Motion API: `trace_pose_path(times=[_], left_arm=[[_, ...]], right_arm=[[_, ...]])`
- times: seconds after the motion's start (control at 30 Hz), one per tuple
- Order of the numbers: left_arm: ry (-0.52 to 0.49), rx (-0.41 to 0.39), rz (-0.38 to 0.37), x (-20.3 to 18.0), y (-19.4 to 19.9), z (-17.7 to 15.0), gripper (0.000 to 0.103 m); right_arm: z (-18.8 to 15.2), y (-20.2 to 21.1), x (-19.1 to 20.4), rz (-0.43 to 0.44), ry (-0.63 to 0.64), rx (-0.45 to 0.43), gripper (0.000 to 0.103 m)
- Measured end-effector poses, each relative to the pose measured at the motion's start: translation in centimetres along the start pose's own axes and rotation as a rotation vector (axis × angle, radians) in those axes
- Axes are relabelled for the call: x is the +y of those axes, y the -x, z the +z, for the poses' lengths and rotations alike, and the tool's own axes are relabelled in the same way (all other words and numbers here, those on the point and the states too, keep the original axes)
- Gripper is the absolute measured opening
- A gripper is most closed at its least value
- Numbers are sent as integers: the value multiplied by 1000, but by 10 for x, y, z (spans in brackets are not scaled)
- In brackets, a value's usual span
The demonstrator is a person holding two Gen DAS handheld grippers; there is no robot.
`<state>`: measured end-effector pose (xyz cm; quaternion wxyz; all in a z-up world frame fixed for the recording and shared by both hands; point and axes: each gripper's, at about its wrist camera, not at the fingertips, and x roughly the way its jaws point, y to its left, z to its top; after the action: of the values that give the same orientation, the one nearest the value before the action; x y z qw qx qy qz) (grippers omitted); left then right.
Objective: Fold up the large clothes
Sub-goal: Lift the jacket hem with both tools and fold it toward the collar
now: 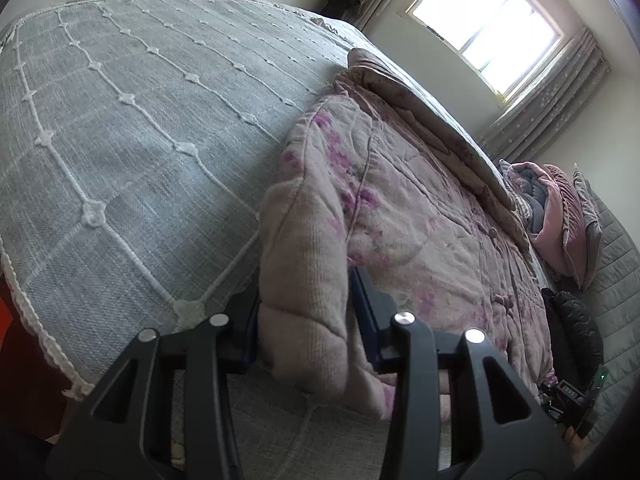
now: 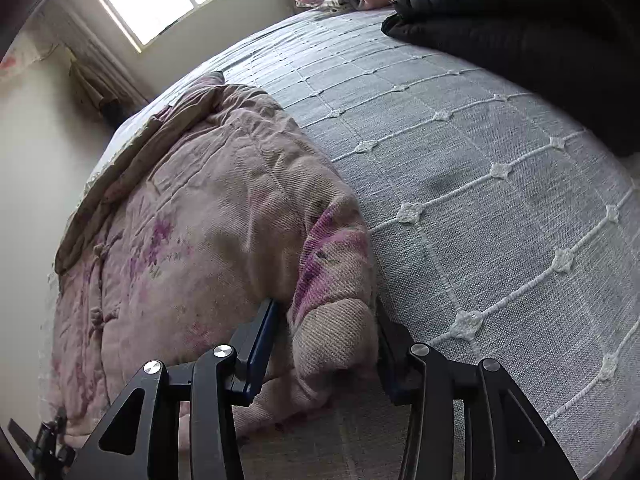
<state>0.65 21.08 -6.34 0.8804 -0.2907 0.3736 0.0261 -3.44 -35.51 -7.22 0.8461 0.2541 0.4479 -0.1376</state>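
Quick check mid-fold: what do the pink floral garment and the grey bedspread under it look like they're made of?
Pink floral garment: soft padded woven cloth, probably quilted cotton, matte; puffy folds, stitch lines, knotted fabric buttons. Grey bedspread: coarse matte weave, linen-like, with raised white corded lines and small tufted flowers at the crossings.

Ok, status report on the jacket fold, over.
Left gripper and right gripper each clamp a padded corner. Pink floral jacket flat on grey bedspread. Black coat clear.
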Motion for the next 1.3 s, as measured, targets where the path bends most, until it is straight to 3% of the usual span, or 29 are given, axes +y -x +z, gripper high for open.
trace_pose_path(times=[0.17,0.3,0.37,0.5,0.73,0.83,0.97,1.13,1.3], left_arm=[[30,-5,-34,2,1,1,28],[53,-36,-64,4,13,5,23],[60,-60,-92,3,26,9,21],[3,-95,-73,-9,54,12,20],[-32,-26,-43,-11,113,-2,19],[-49,-2,-68,-1,152,-16,19],[-73,-37,-137,12,217,-25,19],[-120,-117,-217,18,279,-29,19],[-191,-76,-180,18,258,-24,19]], right_arm=[[-2,6,6,6,32,-14,23],[-3,20,10,14,63,-70,14],[-4,33,8,58,58,-109,13],[-6,63,-9,224,3,-159,11],[-28,115,-40,402,-85,-185,11],[-47,162,-56,522,-100,-231,11],[-64,227,-69,636,-76,-305,11],[-76,290,-75,702,-11,-404,11],[-66,283,-64,680,12,-392,11]])
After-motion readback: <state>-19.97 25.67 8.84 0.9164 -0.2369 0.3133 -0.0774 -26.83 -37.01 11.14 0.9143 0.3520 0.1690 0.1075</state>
